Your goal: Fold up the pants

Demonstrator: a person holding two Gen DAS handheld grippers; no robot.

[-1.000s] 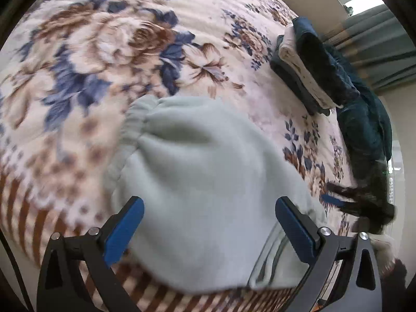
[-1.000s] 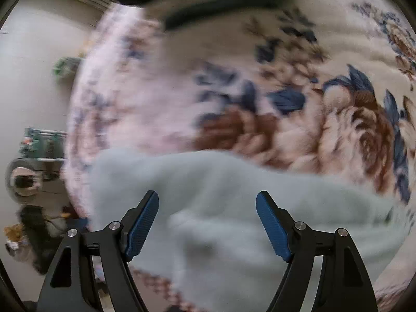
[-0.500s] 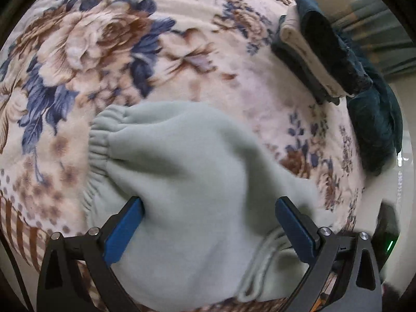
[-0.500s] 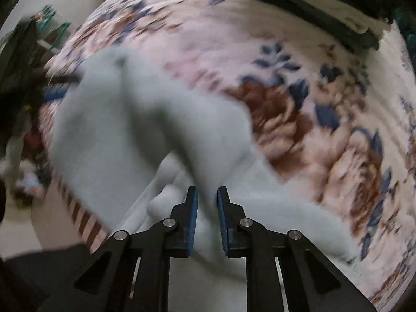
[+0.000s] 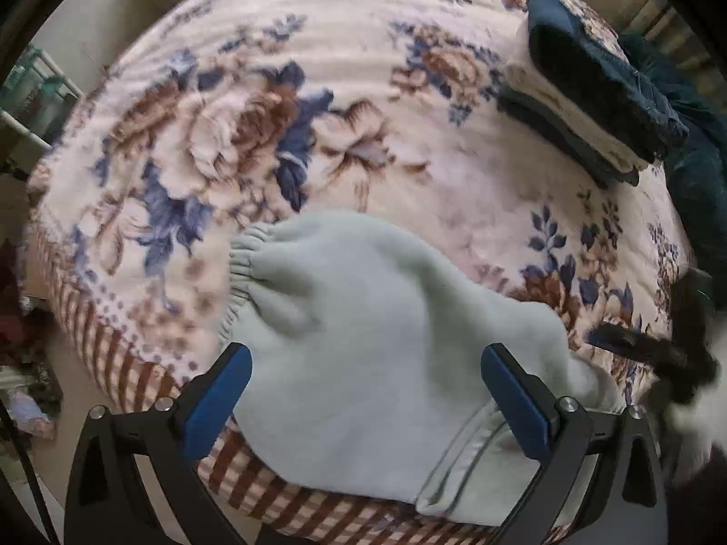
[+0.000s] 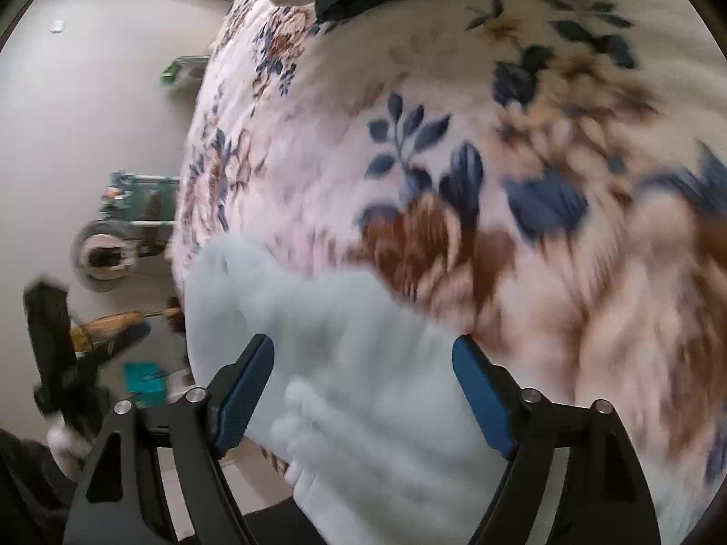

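One folded pants [image 5: 377, 340] bundle, waistband toward pic left, both tools released, R [image 6: 363, 390] spreading.

I am working in a home bedroom: a bed under a plush floral blanket [image 5: 254, 136], a stack of folded clothes [image 5: 586, 104] at its far edge, curtains [image 5: 672, 13] behind, and household clutter on the floor [image 6: 113, 250] beside the bed.

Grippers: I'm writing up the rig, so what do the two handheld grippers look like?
Both match. The left gripper and the right gripper each have two black angular fingers with triangular cut-outs, silver screw heads at the joints, and long blue pads on the inner faces. A thin dark cable runs past the left one's lower left edge.
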